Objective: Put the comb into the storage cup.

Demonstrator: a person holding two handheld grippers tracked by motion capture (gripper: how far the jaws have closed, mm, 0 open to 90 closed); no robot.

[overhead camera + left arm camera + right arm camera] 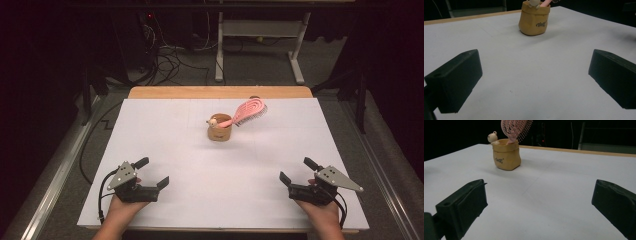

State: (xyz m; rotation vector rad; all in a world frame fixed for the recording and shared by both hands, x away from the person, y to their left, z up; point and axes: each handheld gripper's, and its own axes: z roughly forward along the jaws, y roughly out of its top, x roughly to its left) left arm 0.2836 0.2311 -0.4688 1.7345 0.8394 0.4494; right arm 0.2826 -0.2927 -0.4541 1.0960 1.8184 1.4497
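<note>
Two grippers are held low at the near edge of the white table (165, 145), one at each corner, and both are seen with jaws spread wide and nothing between them. The tan holder (219, 132) is placed well ahead of them, past the table's middle and roughly on its centre line, with a pink hairbrush (247, 113) stood in it. The brush's long axis is tilted up and away toward the far right, handle down in the holder, bristled head overhanging the rim. A small bear figure (492, 137) is perched at the rim. From the left gripper (153, 173) the holder lies ahead and to the right; from the right gripper (296, 173), ahead and to the left. Neither is clearly nearer, though the brush head is judged to lean toward the right gripper's side
</note>
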